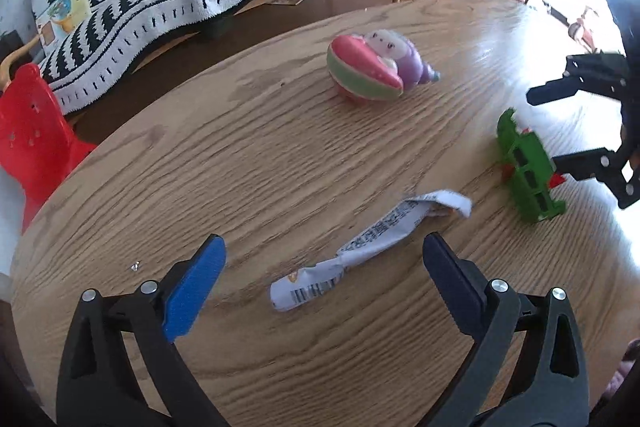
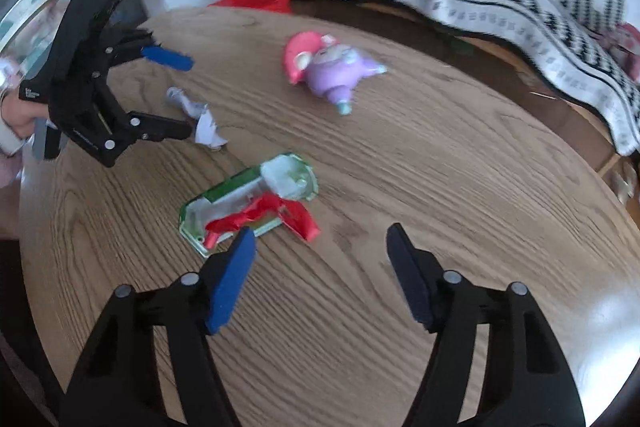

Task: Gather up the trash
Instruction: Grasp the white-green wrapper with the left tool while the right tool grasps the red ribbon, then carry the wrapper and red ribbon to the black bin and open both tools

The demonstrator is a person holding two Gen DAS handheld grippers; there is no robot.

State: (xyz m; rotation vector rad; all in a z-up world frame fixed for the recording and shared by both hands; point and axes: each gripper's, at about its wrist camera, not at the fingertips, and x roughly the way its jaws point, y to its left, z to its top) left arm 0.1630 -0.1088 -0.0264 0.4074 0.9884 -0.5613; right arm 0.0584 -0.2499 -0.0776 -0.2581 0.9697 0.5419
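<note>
left gripper [image 1: 324, 267]: jaws apart astride white wrapper [image 1: 360, 247]; lower to bench [image 1: 280, 155], then pinch.
right gripper [image 2: 320, 255]: jaws apart, empty, near green packet [image 2: 248, 203].

wooden table [image 1: 280, 155] | white wrapper [image 1: 360, 251] | green wrapper [image 1: 528, 171] | plush toy [image 1: 372, 71]
</note>
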